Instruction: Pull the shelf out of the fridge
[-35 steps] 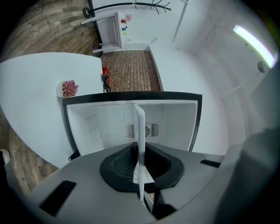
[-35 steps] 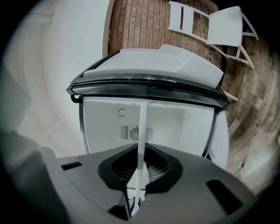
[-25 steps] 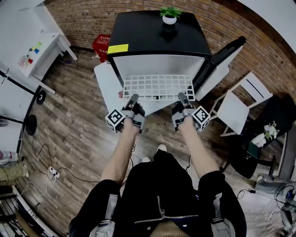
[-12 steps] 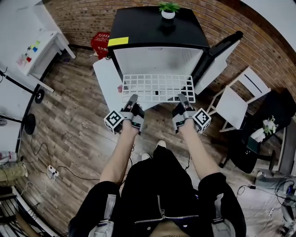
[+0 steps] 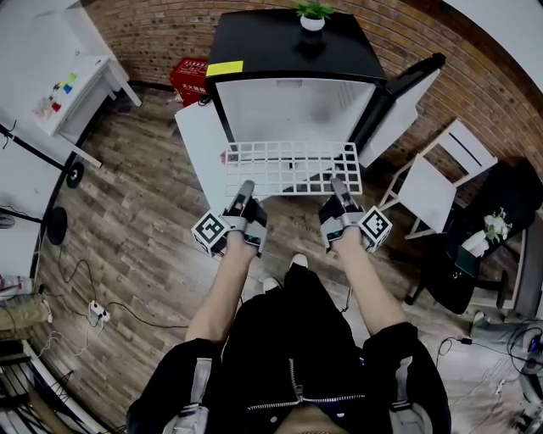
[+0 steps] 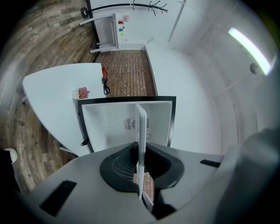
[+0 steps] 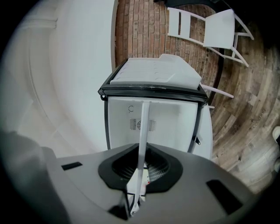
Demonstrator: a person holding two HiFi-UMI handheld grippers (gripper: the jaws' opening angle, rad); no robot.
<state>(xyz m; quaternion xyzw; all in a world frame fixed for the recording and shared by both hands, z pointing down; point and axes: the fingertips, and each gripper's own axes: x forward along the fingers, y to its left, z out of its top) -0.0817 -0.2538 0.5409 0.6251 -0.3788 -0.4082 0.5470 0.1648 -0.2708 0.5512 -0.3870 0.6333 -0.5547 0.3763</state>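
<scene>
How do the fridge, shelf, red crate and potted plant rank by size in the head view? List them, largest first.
1. fridge
2. shelf
3. red crate, partly hidden
4. potted plant, barely smaller and nearer the camera, so the last two places are unsure

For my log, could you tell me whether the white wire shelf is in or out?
Mostly out: the white wire shelf lies before the open black fridge; rear edge unclear.

I note the white wire grid shelf [image 5: 293, 168] projecting forward from the black box fridge [image 5: 288, 51]. The left claw [image 5: 245, 186] is on its near edge at left and the right claw [image 5: 338, 182] at right. A small green potted plant [image 5: 313, 15] sits on the fridge.
</scene>
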